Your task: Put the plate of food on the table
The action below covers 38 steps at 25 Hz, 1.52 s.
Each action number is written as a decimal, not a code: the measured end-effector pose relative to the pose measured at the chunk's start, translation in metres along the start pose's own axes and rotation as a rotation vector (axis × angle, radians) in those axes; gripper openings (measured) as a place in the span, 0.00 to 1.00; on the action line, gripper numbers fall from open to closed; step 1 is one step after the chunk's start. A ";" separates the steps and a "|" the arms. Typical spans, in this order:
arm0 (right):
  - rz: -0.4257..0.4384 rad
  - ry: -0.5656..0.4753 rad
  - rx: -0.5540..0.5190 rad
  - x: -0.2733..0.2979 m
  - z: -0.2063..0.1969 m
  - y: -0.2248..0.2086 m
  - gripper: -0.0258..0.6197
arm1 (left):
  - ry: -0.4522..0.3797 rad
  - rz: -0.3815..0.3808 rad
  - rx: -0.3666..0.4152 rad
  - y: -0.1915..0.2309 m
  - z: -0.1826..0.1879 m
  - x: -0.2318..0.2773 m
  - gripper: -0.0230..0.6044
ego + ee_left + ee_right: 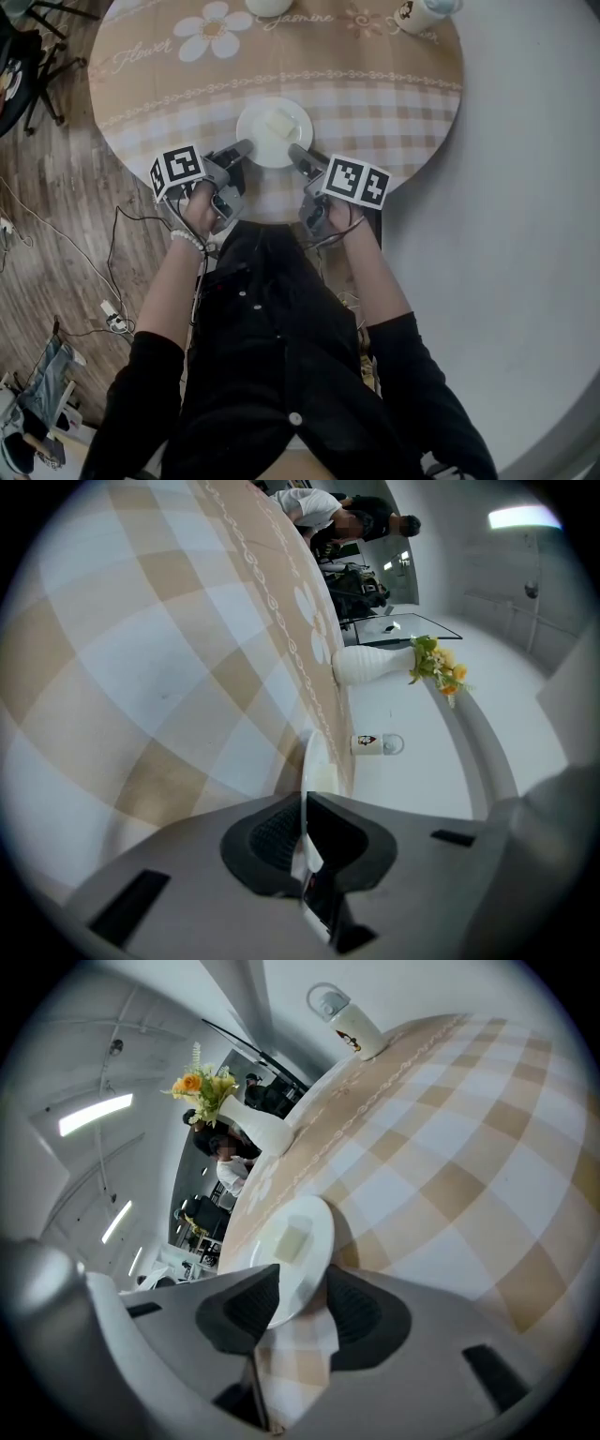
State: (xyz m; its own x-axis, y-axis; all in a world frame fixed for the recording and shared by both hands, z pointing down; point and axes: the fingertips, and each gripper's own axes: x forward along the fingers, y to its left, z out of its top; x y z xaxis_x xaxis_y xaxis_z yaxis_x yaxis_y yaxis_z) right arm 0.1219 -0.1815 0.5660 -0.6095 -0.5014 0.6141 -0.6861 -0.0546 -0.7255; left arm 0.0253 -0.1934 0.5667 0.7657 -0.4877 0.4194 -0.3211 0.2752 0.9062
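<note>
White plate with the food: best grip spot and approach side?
Grip the thin rim on the near side, coming in low from the table edge, one jaw over, one under. The plate is flat and shallow with food at its centre, so only the rim fits. The left claw is shut there; the right claw straddles it, open.

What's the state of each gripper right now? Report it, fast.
Left gripper: closed on the rim of the plate.
Right gripper: open, jaws apart around the plate's rim, not pressing it.
</note>
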 end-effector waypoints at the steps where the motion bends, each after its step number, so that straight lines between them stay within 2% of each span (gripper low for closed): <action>1: 0.007 0.009 -0.015 0.000 -0.001 0.002 0.26 | -0.001 0.004 0.006 0.000 0.001 0.000 0.05; 5: -0.008 0.045 -0.129 -0.006 -0.009 0.002 0.27 | -0.003 0.009 0.017 0.001 0.001 0.000 0.05; 11: -0.063 0.033 -0.423 -0.024 -0.016 0.007 0.26 | 0.001 0.024 0.045 0.001 0.002 0.000 0.05; 14: -0.117 0.024 -0.712 -0.028 -0.018 0.014 0.25 | 0.002 0.033 0.054 0.002 0.001 0.000 0.05; 19: -0.227 0.124 -1.211 -0.021 -0.034 0.023 0.24 | 0.004 0.036 0.053 0.004 0.002 0.001 0.05; 21: -0.259 0.161 -1.362 -0.017 -0.041 0.022 0.23 | 0.004 0.037 0.054 0.004 0.001 0.001 0.06; 24: -0.301 0.180 -1.531 -0.013 -0.046 0.023 0.21 | 0.006 0.039 0.054 0.005 0.001 0.001 0.06; 31: -0.312 0.236 -1.779 0.001 -0.059 0.029 0.17 | 0.010 0.049 0.054 0.008 0.001 0.001 0.06; 35: -0.344 0.247 -1.852 0.004 -0.059 0.026 0.12 | 0.023 0.054 0.064 0.008 0.000 0.002 0.05; 38: -0.353 0.259 -1.868 0.006 -0.059 0.026 0.11 | 0.030 0.039 0.068 0.006 0.002 0.002 0.06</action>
State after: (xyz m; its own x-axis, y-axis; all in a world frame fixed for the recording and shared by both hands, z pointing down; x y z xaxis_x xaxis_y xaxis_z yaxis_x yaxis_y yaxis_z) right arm 0.0771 -0.1351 0.5685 -0.2824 -0.5452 0.7893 -0.1579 0.8380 0.5223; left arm 0.0239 -0.1943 0.5733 0.7682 -0.4521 0.4533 -0.3869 0.2363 0.8914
